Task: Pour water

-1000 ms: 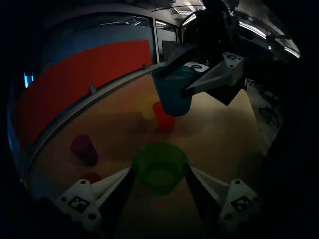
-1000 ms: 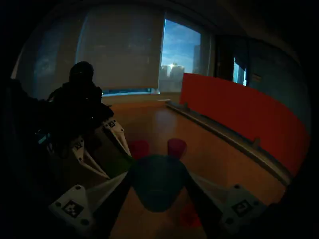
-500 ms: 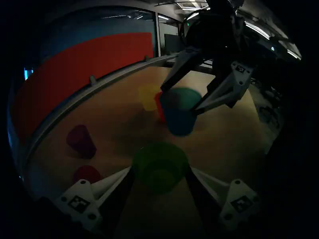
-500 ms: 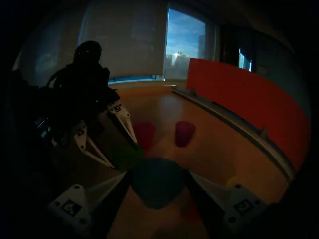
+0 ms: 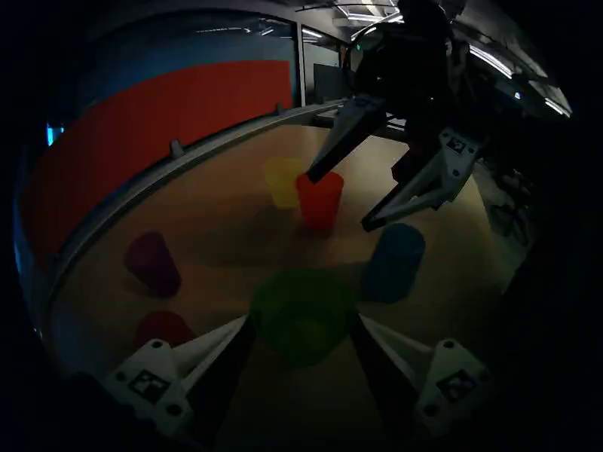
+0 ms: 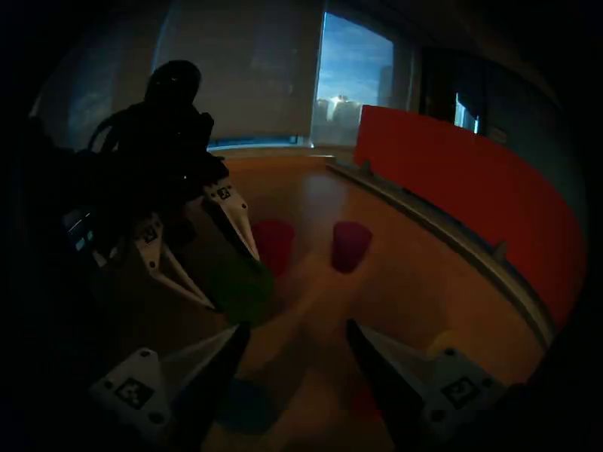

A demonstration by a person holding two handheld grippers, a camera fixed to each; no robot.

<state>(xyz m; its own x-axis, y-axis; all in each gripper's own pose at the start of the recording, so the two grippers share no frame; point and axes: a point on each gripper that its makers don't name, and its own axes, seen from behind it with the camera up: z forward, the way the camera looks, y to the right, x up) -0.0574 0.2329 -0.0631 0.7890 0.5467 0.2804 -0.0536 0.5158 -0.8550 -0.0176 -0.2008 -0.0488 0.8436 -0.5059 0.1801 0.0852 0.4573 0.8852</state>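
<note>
One green cup [image 5: 303, 316] is gripped by left fingers [image 5: 202, 354]; right fingers [image 6: 192, 355] open, empty

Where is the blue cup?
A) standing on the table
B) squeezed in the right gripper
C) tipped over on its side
A: the blue cup stands upright on the table, apart from the right gripper, whose fingers are open.

Wooden table [image 5: 226, 218] carries blue cup [image 5: 394, 261], orange cup [image 5: 319, 200], yellow cup [image 5: 280, 181], maroon cup [image 5: 152, 261], red cup [image 5: 164, 328]
</note>
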